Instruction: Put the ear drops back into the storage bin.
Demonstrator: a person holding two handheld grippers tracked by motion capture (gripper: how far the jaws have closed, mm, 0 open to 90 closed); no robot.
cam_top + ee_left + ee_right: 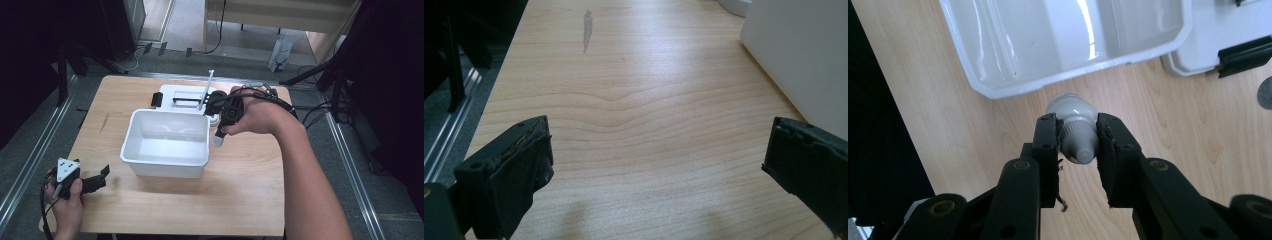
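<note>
My right gripper (1077, 145): black jaws clamped on a small grey-white plastic bottle (1075, 125), ribbed cap toward me.
Bottle: over bare wood just beside the glossy white rectangular tub (167, 142).
My left gripper (659, 165): jaws spread wide above the pale-grained table (634, 100).

From above the table's (240, 200) near edge we looked forward and down over its whole top. Our left gripper camera sat low near the near left corner, facing the far edge. Our right gripper camera looked steeply down, close. All three shared the white tub (167, 142) (799, 55) (1063, 40).
</note>
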